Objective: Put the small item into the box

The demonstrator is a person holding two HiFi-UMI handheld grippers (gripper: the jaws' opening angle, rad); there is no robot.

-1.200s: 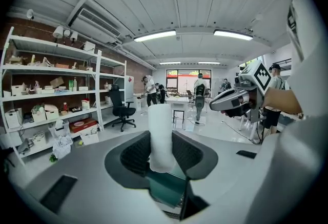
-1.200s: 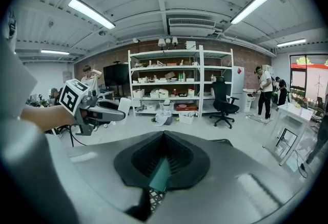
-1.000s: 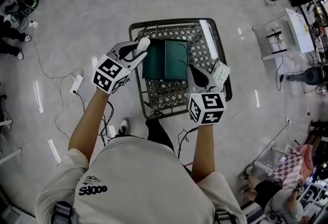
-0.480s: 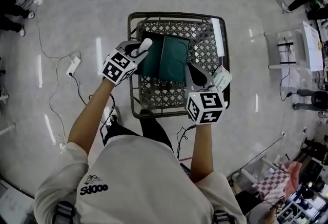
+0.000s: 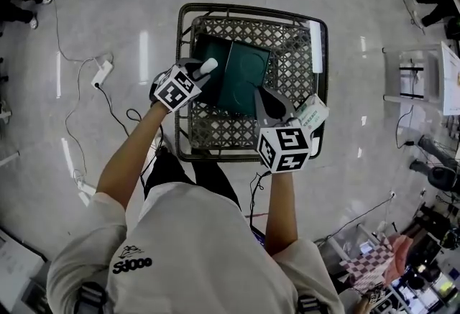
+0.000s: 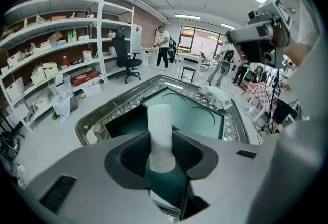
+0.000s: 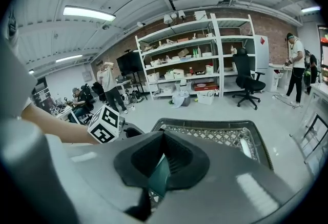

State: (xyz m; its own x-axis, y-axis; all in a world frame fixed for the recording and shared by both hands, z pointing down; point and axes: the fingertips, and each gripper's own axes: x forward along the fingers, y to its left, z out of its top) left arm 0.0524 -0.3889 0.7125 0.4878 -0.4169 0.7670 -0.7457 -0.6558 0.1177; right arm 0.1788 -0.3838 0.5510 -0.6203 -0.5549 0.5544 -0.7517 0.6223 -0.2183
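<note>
A dark green box (image 5: pixel 241 75) lies open in the wire basket (image 5: pixel 248 14). My left gripper (image 5: pixel 202 75) is shut on a small white cylinder (image 5: pixel 208 65) at the box's left edge. In the left gripper view the cylinder (image 6: pixel 160 133) stands upright between the jaws, with the green box (image 6: pixel 192 115) just beyond it. My right gripper (image 5: pixel 263 105) is at the box's near right corner. In the right gripper view its jaws are shut on a thin green edge of the box (image 7: pixel 158 176).
A white packet (image 5: pixel 311 112) rests on the basket's right rim. A power strip and cables (image 5: pixel 100 74) lie on the floor to the left. Shelving (image 7: pixel 195 64), office chairs and people stand farther off. The person's legs are against the basket's near side.
My left gripper has moved in closer to the box's left edge with the cylinder. The box now sits turned slightly in the basket. My right gripper keeps its hold.
</note>
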